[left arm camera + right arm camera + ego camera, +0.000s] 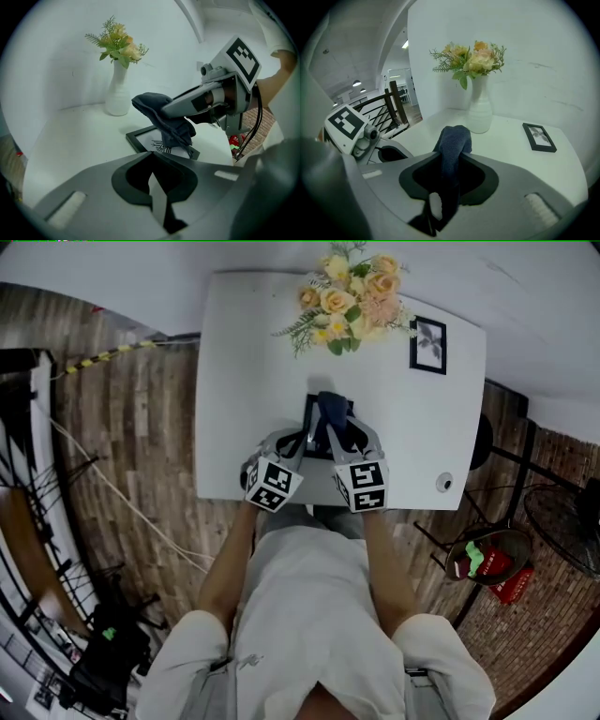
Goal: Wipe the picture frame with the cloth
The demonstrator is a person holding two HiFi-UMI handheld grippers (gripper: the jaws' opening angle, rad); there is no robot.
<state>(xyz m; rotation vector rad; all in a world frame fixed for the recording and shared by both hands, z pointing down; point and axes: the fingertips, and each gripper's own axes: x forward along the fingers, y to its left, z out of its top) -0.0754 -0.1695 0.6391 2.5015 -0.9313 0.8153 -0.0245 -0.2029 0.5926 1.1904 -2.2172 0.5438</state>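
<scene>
White smooth table [246, 381] | soft dark cloth [453, 140] | black rectangular picture frame [139, 138]

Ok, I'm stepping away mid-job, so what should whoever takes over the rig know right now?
Left claw: shut, empty, at the near edge of the frame, which lies flat on the table.
Right claw: shut on the cloth, whose loose end hangs down onto the frame's face.
Done: cloth is gripped and at the frame; how much is wiped can't be told.
Left: wipe the face and rim.
A second frame lies farther right, clear of both claws.
</scene>
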